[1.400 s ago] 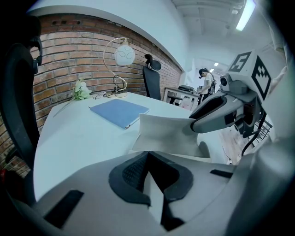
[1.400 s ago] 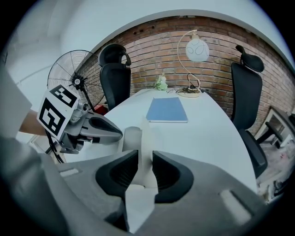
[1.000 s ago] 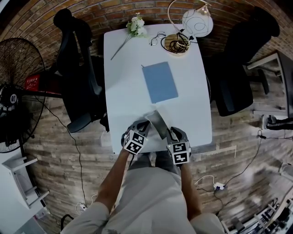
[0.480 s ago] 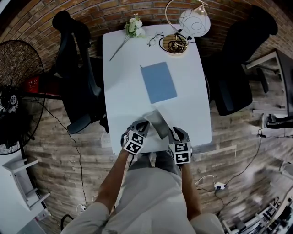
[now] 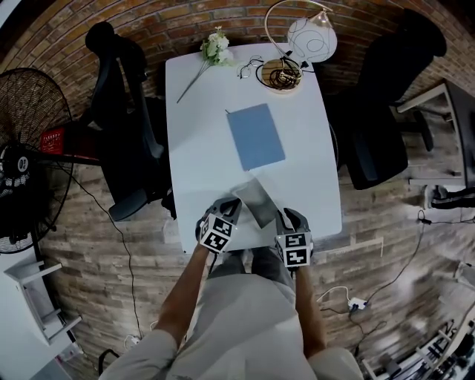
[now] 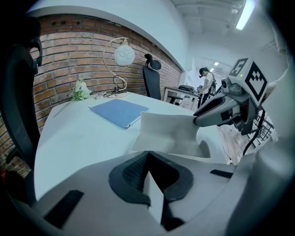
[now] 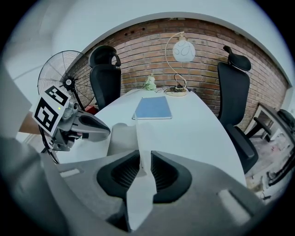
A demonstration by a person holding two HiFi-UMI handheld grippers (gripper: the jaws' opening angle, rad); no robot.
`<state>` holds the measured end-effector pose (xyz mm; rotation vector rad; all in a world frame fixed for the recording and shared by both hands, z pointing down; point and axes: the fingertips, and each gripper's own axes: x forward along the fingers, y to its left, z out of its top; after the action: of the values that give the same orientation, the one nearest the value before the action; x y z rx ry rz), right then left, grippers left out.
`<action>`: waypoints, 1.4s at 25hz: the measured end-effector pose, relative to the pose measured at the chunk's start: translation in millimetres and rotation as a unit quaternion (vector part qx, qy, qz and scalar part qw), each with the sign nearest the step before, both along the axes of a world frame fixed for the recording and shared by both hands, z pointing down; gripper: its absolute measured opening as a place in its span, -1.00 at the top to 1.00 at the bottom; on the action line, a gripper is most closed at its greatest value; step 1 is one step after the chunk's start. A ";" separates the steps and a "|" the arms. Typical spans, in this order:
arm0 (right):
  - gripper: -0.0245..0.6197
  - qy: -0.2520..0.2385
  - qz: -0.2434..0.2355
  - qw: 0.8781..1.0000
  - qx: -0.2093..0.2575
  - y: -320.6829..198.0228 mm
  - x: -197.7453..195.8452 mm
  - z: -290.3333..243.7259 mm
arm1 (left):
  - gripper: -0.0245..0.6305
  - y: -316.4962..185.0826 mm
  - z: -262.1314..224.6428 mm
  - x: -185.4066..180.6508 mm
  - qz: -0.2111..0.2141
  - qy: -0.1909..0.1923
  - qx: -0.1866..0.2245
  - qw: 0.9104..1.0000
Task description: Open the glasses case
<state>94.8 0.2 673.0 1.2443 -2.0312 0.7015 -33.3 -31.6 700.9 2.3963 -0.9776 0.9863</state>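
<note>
- Pinched in left gripper (image 6: pixel 148 159): thin left-end edge of pale grey fold-flat glasses case (image 5: pixel 254 200), pads all but meeting on it.
- Glasses case at near edge of table, between both grippers, one pale panel raised at a tilt.
- Pinched in right gripper (image 7: pixel 145 159): another thin pale flap of same case, jaws pressed together on it.
- Underneath: white rectangular table (image 5: pixel 200 148), near end toward the person.
- Room, far left: black floor fan (image 5: pixel 30 148), then black office chair (image 5: pixel 126 111) beside table's left side.
- On table, well apart from case: flat blue notebook (image 5: pixel 255 136) mid-table. At far end, white flower stem (image 5: pixel 211 50), round wooden lamp base (image 5: pixel 280 74) with dark coiled loops on it, white globe shade (image 5: pixel 312 38).
- Right of table: second black office chair (image 5: pixel 386 104).
- Behind far end: red brick wall (image 5: pixel 185 18). All around: wood plank floor (image 5: pixel 104 245).
- Inside of case: not visible, contents impossible to tell.
</note>
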 end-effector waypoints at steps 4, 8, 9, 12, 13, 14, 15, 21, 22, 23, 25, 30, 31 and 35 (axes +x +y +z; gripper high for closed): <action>0.67 -0.001 0.007 1.000 0.002 0.1 1.9 -3.9 | 0.92 0.3 0.3 0.5 0.000 -0.001 0.000 1.000; 0.67 0.002 0.010 1.000 0.004 1.5 3.4 -5.0 | 0.92 0.3 0.1 0.1 0.000 -0.002 0.001 1.000; 0.67 0.002 0.011 1.000 0.004 1.9 3.3 -5.2 | 0.92 0.4 0.1 0.2 0.000 -0.002 0.001 1.000; 0.67 0.003 0.013 1.000 0.005 2.8 3.4 -6.1 | 0.92 0.5 0.0 0.4 0.000 -0.003 0.001 1.000; 0.67 0.003 0.013 1.000 0.006 3.1 3.4 -6.6 | 0.92 0.5 -0.2 0.3 0.000 -0.004 0.002 1.000; 0.67 0.004 0.013 1.000 0.008 3.6 3.6 -7.1 | 0.92 0.4 -0.3 0.3 0.000 -0.005 0.003 1.000; 0.67 0.006 0.013 1.000 0.011 4.1 4.1 -7.4 | 0.92 0.4 -0.3 0.3 -0.001 -0.005 0.003 1.000; 0.67 0.002 0.011 0.998 0.060 0.8 -2.6 -32.7 | 0.92 2.7 -12.8 8.4 0.002 0.006 0.015 1.000; 0.67 0.001 0.011 0.998 0.068 0.3 -3.6 -37.5 | 0.92 2.5 -17.3 10.1 0.001 0.010 0.020 1.000; 0.67 0.001 0.011 0.997 0.074 0.2 -4.4 -41.6 | 0.92 2.2 -22.3 11.6 0.000 0.014 0.025 1.000; 0.67 0.000 0.012 0.996 0.086 0.2 -6.1 -49.4 | 0.92 1.3 -33.2 13.7 -0.003 0.024 0.035 0.999; 0.67 -0.001 0.015 0.994 0.112 -1.5 -9.8 -69.6 | 0.92 -3.7 -65.2 12.8 -0.011 0.046 0.067 0.997; 0.67 -0.002 0.015 0.993 0.118 -1.9 -10.7 -74.8 | 0.92 -4.8 -72.6 11.9 -0.013 0.051 0.075 0.996; 0.67 -0.002 0.014 0.989 0.150 -7.1 -13.2 -100.2 | 0.92 -8.9 -105.2 7.8 -0.024 0.071 0.107 0.991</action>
<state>81.6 -7.0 572.7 1.4407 -2.1847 0.4204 -25.5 -40.5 595.7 2.5628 -1.1321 0.7140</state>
